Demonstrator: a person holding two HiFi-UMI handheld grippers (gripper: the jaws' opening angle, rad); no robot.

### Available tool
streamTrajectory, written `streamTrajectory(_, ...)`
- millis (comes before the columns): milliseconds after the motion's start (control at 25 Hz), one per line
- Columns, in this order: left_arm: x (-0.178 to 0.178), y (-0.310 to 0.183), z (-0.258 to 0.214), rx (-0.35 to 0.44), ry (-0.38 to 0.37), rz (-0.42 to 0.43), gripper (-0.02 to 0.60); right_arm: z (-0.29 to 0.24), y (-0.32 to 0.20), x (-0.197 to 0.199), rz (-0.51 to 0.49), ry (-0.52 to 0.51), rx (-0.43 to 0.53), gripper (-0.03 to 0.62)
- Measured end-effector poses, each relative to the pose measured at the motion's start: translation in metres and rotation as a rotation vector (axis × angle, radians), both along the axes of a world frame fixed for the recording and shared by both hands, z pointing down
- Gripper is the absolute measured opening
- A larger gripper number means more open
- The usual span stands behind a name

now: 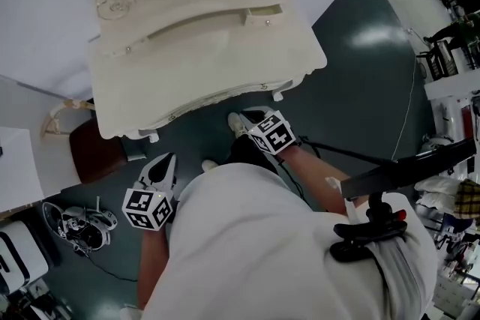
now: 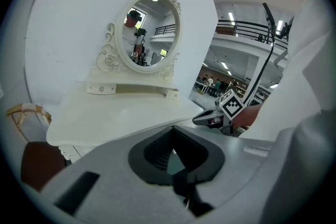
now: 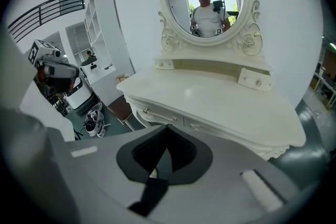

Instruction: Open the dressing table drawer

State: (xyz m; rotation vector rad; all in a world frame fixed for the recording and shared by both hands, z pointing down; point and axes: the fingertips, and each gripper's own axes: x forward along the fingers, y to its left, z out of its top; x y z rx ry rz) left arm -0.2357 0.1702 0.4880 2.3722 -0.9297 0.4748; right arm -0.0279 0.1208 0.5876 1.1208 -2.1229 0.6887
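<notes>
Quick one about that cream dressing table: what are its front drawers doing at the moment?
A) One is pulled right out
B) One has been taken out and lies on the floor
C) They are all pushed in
C: in the right gripper view the drawer fronts sit flush under the top of the dressing table, with no gap showing.

The drawer (image 3: 160, 115) — cream, with small round knobs (image 3: 145, 110) — sits shut, flush in the front of the table (image 3: 226, 107) under its top.
</notes>
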Motion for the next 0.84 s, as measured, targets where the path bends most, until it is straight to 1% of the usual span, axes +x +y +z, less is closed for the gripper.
streamTrajectory(440,0.024,-0.03,-0.001,-0.022,-0.014,0.029,0.003,-0.001,-0.025,0.02,0.001,-0.001,-0.013,-0.002)
streamTrajectory(600,0.035,-0.05,-0.001,-0.02,-0.02,0.038,0.003,0.001,-0.042,0.031,0.004,-0.003,-0.016,-0.002)
streamTrajectory(840,0.059,-0.08,0.001,-0.041,-0.035,0.039,0.003,0.004,-0.07,0.054,-0.014,0.002,-0.029,-0.002)
